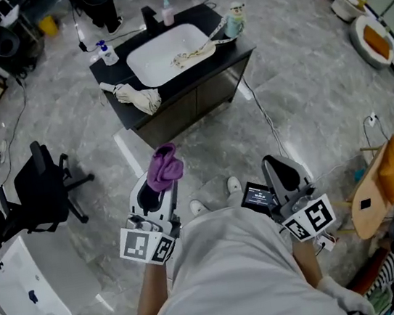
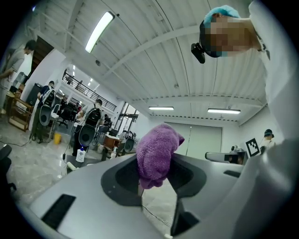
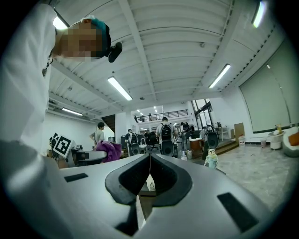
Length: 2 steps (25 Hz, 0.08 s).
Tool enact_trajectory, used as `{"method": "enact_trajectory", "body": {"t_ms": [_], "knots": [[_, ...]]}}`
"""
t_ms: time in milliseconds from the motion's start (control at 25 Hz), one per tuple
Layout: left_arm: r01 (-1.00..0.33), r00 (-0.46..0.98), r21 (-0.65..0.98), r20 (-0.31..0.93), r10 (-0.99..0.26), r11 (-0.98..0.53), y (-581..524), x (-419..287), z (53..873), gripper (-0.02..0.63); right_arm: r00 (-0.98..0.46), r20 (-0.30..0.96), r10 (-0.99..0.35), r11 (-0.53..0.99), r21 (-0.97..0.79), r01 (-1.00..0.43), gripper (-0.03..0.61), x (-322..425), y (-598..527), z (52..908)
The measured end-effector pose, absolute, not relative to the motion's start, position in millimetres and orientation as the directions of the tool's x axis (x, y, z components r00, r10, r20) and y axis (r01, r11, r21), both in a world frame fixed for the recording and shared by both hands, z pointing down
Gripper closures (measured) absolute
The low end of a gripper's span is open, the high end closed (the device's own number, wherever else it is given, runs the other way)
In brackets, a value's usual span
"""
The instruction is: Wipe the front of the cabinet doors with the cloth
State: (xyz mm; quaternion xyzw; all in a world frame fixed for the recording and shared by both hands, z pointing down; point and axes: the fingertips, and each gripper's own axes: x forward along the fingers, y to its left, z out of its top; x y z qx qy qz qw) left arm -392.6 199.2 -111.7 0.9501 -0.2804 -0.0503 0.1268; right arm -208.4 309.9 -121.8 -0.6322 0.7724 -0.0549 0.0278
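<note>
Stands well back from the black cabinet (image 1: 232,74), facing its dark doors (image 1: 183,111). Grips a purple cloth (image 1: 164,167) in the left claw (image 1: 161,184), clenched tight on it, with the fluffy cloth bunched up and poking out past the tips. Holds that cloth in the air, well apart from the cabinet and not touching the doors. Holds the right claw (image 1: 277,164) about as far from the cabinet, squeezed shut with nothing inside, its two tips pressed together. Points both claws toward the cabinet.

On top of the cabinet, a black counter (image 1: 228,47) with a white sink (image 1: 156,53) set in the middle. At the front edge of the cabinet, a crumpled pale rag (image 1: 136,96) lying on the counter and hanging a little over the side. At the back of the cabinet, a black tap (image 1: 150,17) and a small pink bottle (image 1: 168,11). At one end of the cabinet, a white bottle with a blue top (image 1: 106,53); at the other end, a little pale green figure (image 1: 236,19). Inside the sink, a pale thin thing (image 1: 189,56), too small to tell what.

Between the cabinet and a pair of white shoes (image 1: 235,184), bare grey stone floor (image 1: 203,152). From the cabinet's foot, a thin cable (image 1: 269,124) trailing over the floor. Well away from the cabinet, a black office chair (image 1: 40,187) on wheels
</note>
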Motion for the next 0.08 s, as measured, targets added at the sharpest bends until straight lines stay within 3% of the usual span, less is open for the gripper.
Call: {"method": "enact_trajectory", "body": {"t_ms": [80], "knots": [[-0.526, 0.835, 0.281, -0.007, -0.55, -0.803, 204.5, -396.6, -108.2, 0.468, -0.197, 0.045, -0.979, 0.19, -0.135, -0.973, 0.551, -211.3, 314.9, -116.3]]}}
